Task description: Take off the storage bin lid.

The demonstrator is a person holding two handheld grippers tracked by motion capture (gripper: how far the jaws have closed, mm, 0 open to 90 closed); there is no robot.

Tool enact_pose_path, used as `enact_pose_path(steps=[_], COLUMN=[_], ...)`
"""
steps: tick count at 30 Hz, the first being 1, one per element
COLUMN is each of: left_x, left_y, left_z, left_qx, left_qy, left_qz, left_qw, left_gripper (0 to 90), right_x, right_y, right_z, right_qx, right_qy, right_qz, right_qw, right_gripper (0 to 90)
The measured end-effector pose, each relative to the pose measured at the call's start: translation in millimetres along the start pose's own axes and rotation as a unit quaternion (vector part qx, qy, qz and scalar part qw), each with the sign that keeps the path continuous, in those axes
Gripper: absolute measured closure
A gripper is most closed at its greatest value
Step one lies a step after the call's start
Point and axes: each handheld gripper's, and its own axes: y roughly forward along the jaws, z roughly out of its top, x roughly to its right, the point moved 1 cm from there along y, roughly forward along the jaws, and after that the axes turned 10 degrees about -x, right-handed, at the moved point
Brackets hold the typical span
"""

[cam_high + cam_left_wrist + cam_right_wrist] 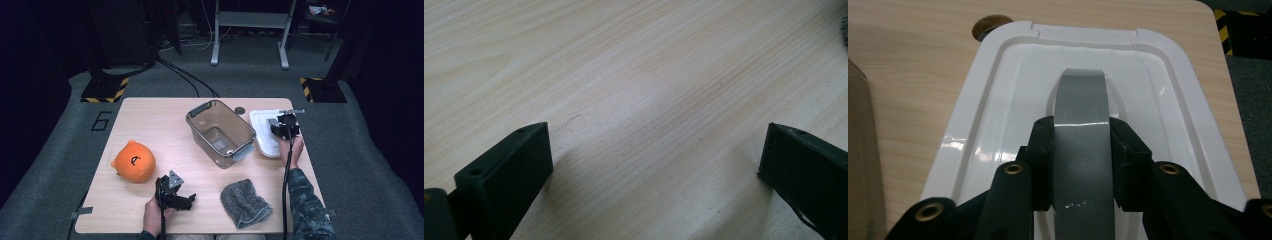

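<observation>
The wood table [150, 120] is the biggest thing, w/ grey carpet around it. On it, near the middle & a bit to the far side, sits a clear box [220, 132] w/ grey clips, open on top; in the right gripper view just its see-through edge [858, 150] peeks in at the left. Right next to the box, on its right, lies the white lid [265, 135] flat on the table, near the far right corner. In the right gripper view the lid [998, 100] looks shiny, w/ a raised rim & a grey handle [1082, 130] running down its middle. The right gripper [285, 127] is on top of the lid, & in its own view the right gripper [1082, 150] has its 2 black jaws squeezed on the grey handle, 1 on each side, touching it. A small dark round thing [992, 22] sits on the table just past the lid's far corner. At the left side of the table is an orange plush toy [133, 161], round, w/ a little face. Near the front edge, right of middle, lies a grey fuzzy cloth [245, 202], folded. The left gripper [172, 192] rests low at the front of the table, betw. the toy & the cloth, apart from both. In the left gripper view the left gripper [654, 155] has its jaws spread wide, w/ bare wood between them & nothing held.
</observation>
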Motion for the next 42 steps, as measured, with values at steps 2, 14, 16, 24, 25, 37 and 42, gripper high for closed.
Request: enact_pose_path(steps=[2,14,16,24,25,37,42], left_x=[0.2,-0.1,-0.2,-0.1,0.0,1.3,0.8], left_y=[0.2,0.0,0.0,0.0,0.0,0.1,0.1], left_z=[0.0,0.0,0.0,0.0,0.0,0.0,0.9], left_qx=[0.001,0.0,0.0,0.0,0.0,0.001,-0.002], left_qy=[-0.001,0.0,0.0,0.0,0.0,0.015,0.004], left_qz=[0.002,0.001,0.002,0.001,0.001,-0.014,0.003], left_qw=[1.0,1.0,1.0,1.0,1.0,0.9998,1.0], left_gripper=[0.4,0.4,0.4,0.4,0.4,0.0,0.2], right_x=[0.5,0.1,1.6,0.0,0.5,5.5,10.3], right_y=[5.1,24.6,25.7,-5.5,-9.5,-58.6,-61.0], right_z=[-1.8,-7.1,-8.0,-15.3,-17.3,-63.8,-86.5], right_qx=[-0.005,-0.036,-0.036,-0.021,-0.015,0.011,0.011], right_qy=[0.004,0.008,0.007,-0.024,-0.031,-0.066,-0.073], right_qz=[0.002,0.003,0.008,0.018,0.021,0.044,0.041], right_qw=[1.0,0.9993,0.9993,0.9993,0.9992,0.9968,0.9964], right_gripper=[66.5,64.5,58.7,27.4,24.4,11.9,1.0])
